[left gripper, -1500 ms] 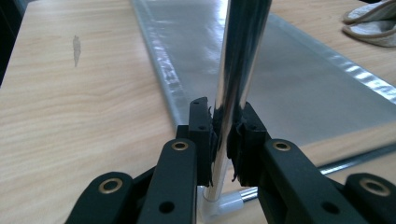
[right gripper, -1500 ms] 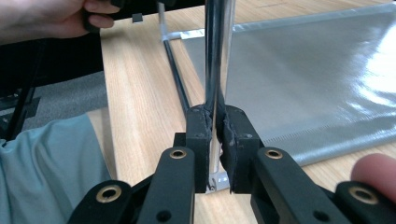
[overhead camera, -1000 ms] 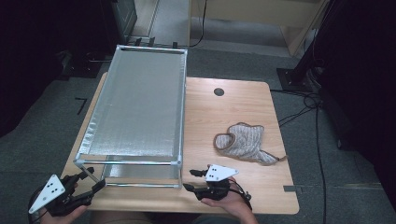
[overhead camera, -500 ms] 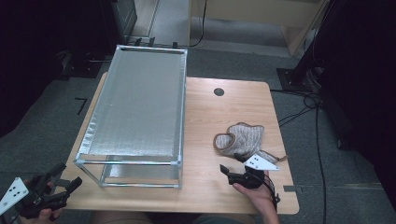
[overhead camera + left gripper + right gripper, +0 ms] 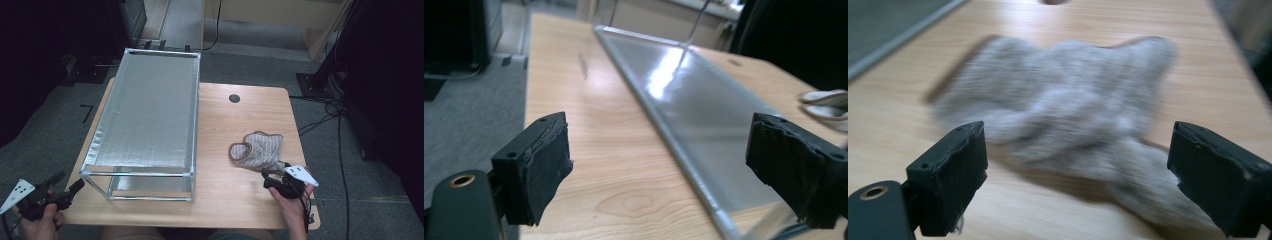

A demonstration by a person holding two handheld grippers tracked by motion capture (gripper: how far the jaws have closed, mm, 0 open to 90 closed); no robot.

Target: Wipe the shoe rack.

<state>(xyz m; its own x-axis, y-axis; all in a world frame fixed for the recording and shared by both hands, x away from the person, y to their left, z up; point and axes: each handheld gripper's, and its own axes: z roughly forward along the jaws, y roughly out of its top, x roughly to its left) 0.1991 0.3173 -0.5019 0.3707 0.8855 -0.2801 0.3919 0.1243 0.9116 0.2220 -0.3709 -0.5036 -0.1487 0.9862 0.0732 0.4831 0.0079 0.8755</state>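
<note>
grey carpet floor (image 5: 45, 135) — dark surroundings, cables (image 5: 345, 125)

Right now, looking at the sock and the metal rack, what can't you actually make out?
- Sock: knit and cuff detail are motion-blurred in the right gripper view.
- Sock's near end: in the high view the right gripper covers it, so contact cannot be told.
- Metal rack: far end cut off by the top edge of the left gripper view.
- Left gripper: its grey plate is clipped by the high view's left edge.
</note>
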